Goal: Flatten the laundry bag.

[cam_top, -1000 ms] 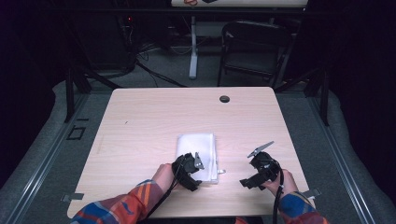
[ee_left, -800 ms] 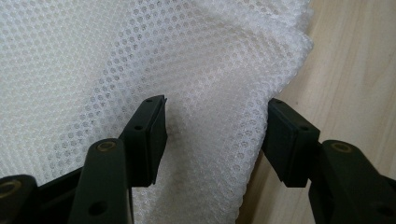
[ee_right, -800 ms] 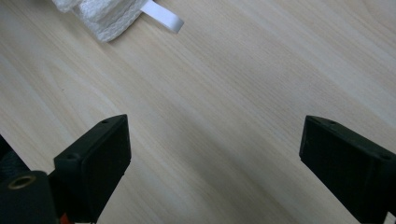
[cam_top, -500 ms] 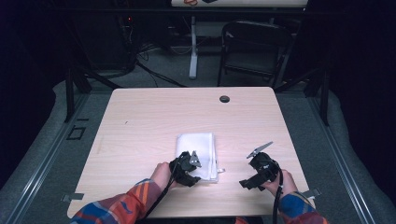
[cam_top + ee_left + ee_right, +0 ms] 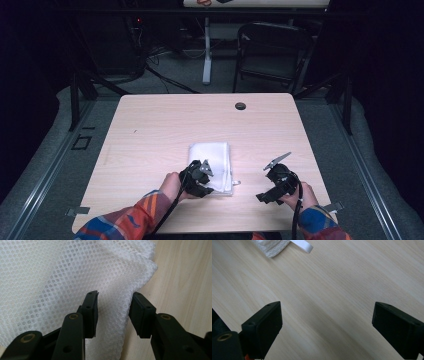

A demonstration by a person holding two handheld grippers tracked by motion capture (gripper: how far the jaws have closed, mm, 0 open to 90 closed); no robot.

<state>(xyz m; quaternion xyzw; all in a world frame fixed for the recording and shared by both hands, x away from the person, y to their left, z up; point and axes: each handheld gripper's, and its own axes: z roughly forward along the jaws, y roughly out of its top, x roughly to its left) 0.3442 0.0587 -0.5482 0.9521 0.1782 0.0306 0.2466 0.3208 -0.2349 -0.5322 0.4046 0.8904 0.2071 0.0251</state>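
Clearly my left gripper (image 5: 200,181) has been closing its jaws over the last second: earlier they stood wider over the near edge of the white mesh cloth (image 5: 212,161), and now they have narrowed around a raised fold of it. In the left gripper view the fold of cloth (image 5: 113,302) sits between the two black pads, one pad lying on the fabric and the other right at the folded edge, though I cannot tell whether they press it yet. The hand itself has hardly shifted, and the cloth lies where it did.

My right gripper (image 5: 274,187) has kept its place near the table's right front, jaws spread wide over bare wood (image 5: 332,297), well apart from the cloth.

The cloth is a fine honeycomb net, soft and layered, folded into a rough rectangle with rounded, stacked corners. It rests flat on the pale, straight-grained wooden table (image 5: 165,125), slightly toward my side of the middle. A small white tag (image 5: 302,245) pokes out from its corner, just beside a bit of the mesh.
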